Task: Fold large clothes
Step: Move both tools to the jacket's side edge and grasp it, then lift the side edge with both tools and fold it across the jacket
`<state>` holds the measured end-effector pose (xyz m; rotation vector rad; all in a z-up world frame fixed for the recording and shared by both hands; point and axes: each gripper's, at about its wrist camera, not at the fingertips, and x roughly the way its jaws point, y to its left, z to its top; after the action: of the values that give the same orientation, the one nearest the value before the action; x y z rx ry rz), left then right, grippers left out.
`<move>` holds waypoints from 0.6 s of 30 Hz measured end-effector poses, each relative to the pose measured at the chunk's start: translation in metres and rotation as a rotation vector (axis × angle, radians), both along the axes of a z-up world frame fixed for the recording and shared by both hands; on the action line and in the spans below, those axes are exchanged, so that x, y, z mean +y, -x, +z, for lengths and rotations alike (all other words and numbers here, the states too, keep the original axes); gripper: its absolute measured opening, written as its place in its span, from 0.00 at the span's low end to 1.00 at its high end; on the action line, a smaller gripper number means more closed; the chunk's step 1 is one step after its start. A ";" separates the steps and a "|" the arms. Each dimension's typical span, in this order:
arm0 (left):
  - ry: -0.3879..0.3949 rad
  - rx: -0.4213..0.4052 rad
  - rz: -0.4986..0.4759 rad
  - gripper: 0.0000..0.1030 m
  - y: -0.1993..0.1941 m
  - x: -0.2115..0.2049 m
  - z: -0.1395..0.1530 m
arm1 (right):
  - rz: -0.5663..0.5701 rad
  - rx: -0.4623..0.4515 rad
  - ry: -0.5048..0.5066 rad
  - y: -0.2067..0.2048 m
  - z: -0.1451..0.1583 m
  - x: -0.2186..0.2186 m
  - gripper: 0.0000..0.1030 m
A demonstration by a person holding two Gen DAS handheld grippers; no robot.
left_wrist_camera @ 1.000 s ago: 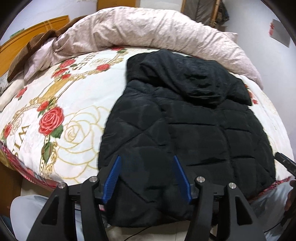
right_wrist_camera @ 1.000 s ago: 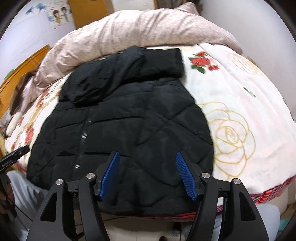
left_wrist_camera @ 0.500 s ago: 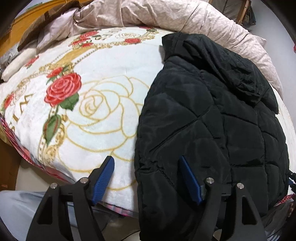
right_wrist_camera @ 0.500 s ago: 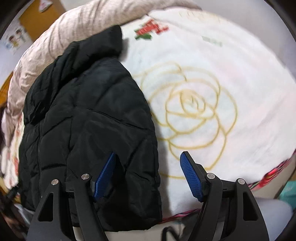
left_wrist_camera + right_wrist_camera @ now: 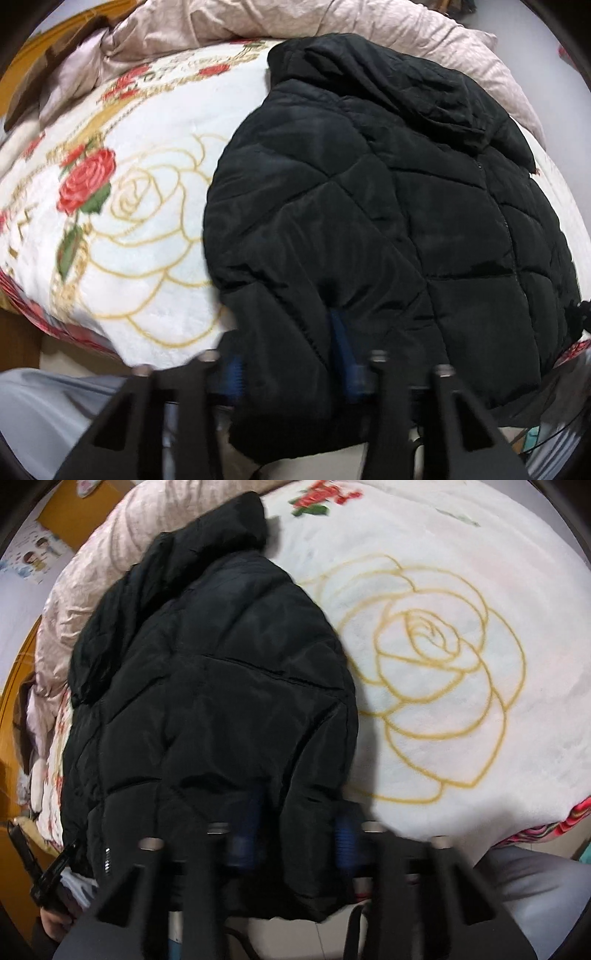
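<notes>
Jacket (image 5: pixel 369 206) hem corners pinched; blanket (image 5: pixel 461 664) bare either side.

Each camera sits on a gripper, close above the near edge of the bed, and looks steeply down and forward. The left one sees the black jacket (image 5: pixel 369 206) from its left side; the right one sees the same jacket (image 5: pixel 207 701) from its right side.

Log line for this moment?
stage: grasping hem | left claw: closing on black jacket | right claw: closing on jacket | floral blanket underneath
</notes>
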<state>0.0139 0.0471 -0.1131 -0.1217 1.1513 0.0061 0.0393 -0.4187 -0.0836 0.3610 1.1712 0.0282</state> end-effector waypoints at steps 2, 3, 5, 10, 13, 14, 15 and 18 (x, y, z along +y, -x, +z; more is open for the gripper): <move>0.013 -0.019 0.006 0.20 0.002 0.001 0.014 | 0.014 -0.032 -0.004 0.002 0.014 0.003 0.13; 0.027 -0.035 0.009 0.18 0.003 0.003 0.023 | 0.017 -0.052 -0.019 0.005 0.022 0.003 0.12; 0.053 -0.079 0.016 0.17 0.007 0.006 0.043 | 0.026 -0.102 -0.042 0.013 0.042 0.002 0.11; 0.082 -0.170 0.030 0.16 0.024 0.016 0.088 | 0.054 -0.194 -0.062 0.034 0.084 0.003 0.11; 0.112 -0.196 0.044 0.15 0.040 0.025 0.106 | 0.058 -0.219 -0.078 0.056 0.098 0.000 0.11; 0.119 -0.202 0.045 0.15 0.048 0.027 0.111 | 0.053 -0.218 -0.093 0.065 0.100 -0.001 0.11; 0.124 -0.208 0.044 0.15 0.056 0.029 0.115 | 0.047 -0.217 -0.104 0.072 0.100 -0.004 0.11; 0.132 -0.213 0.044 0.15 0.075 0.036 0.121 | 0.027 -0.213 -0.130 0.094 0.102 -0.008 0.11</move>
<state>-0.0611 0.0829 0.0078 -0.2587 0.9354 -0.0437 -0.0546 -0.4264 0.0183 0.4460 0.9651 0.1636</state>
